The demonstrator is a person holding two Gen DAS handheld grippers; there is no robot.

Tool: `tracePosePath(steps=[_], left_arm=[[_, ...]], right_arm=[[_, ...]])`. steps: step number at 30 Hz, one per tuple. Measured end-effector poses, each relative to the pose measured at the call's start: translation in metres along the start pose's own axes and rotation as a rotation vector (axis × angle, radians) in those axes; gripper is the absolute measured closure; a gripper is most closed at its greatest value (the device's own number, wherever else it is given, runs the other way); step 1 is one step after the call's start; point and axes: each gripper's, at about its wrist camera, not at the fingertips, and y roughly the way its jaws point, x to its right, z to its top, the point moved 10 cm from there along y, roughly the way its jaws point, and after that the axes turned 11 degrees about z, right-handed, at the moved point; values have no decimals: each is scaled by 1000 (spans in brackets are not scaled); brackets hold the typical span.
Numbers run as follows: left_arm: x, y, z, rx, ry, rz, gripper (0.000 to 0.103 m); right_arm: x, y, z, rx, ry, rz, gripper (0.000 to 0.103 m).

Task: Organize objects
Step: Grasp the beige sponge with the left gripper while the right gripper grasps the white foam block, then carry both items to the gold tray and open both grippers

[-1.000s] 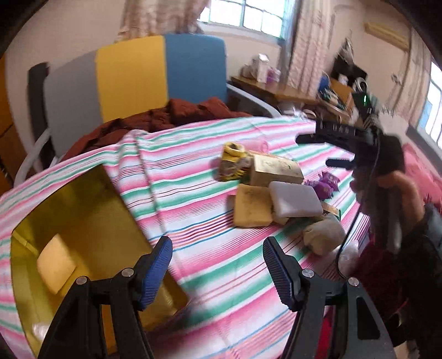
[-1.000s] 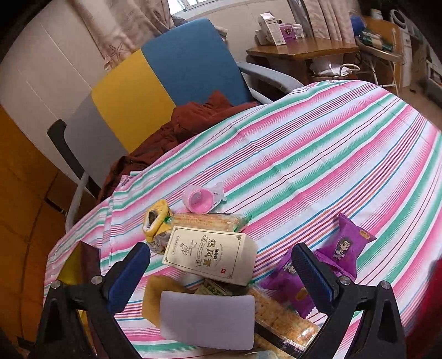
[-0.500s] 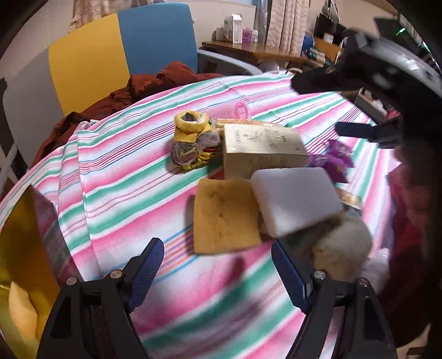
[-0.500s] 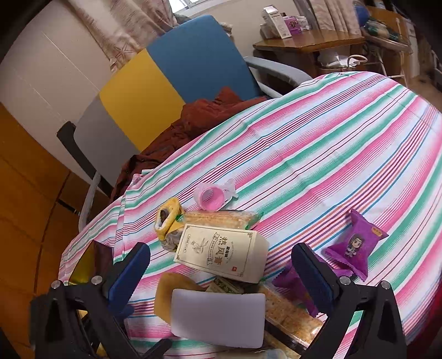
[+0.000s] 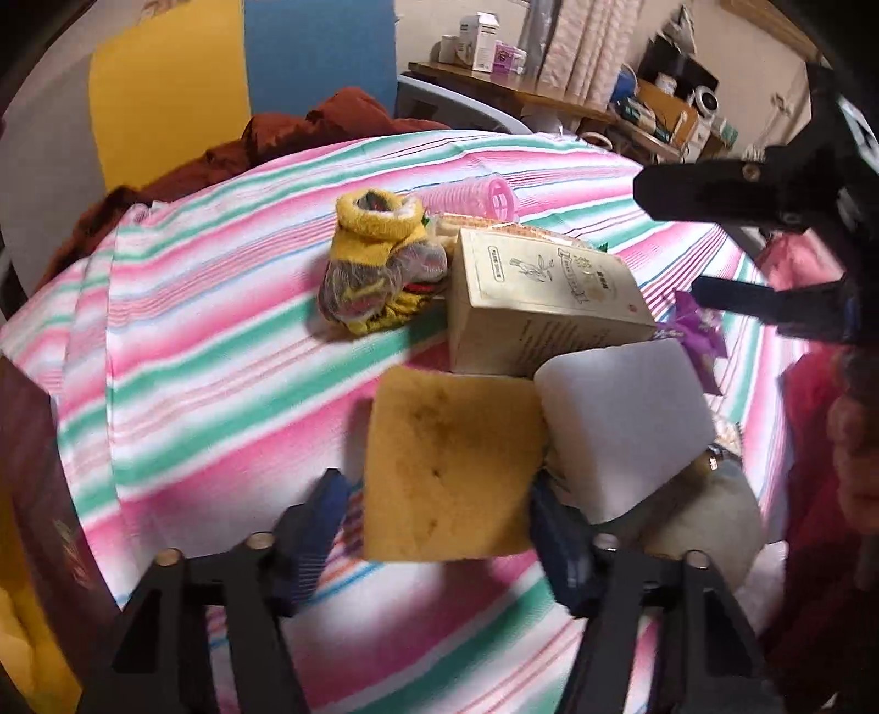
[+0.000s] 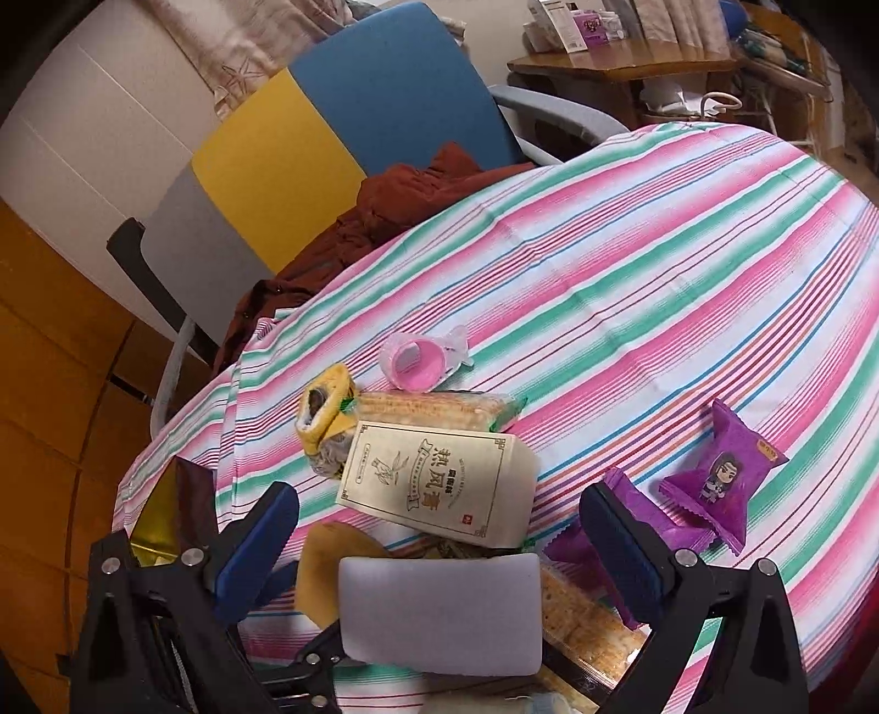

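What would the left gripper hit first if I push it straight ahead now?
Most likely the yellow sponge: it lies between the open fingers of the left gripper, with the white sponge just to its right. Depth is hard to judge.

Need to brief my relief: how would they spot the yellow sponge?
On the striped tablecloth, find the pile of items around the cream box. The yellow sponge lies just in front of it, beside the white sponge. It is the only flat, mustard-coloured square.

Behind my table there's a grey, yellow and blue panelled chair [image 6: 307, 159] with a rust-brown cloth [image 6: 406, 203] dumped on it, plus a cluttered wooden side table [image 6: 621, 60] by pale curtains [image 5: 571, 49].
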Motion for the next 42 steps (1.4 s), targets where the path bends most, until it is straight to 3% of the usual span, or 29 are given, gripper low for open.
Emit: tracePosePath(steps=[2,11,18,23,30,36,42], left_arm=[[0,-7,-4,22,2,9,48],[-4,-37,-22,65,-46,25,49],[-16,-67,-24,114,-94,34,49],[-34,-104,-20,201,-111,51,49],[-72,-147,-36,260,-183,69,49],[-107,-161,-61,259,-270,73,49],[-132,-169,-76,267,-338,79,49]], right_arm=[[2,2,-1,-9,6,-4,0],[2,12,-9,-63,14,14,0],[-3,9,-9,-51,2,26,0],[-16,8,-11,-46,-42,49,0],[-53,10,-37,-140,-189,73,0],[-68,27,-79,-290,-416,-69,0],[-66,43,-103,-382,-564,-203,0]])
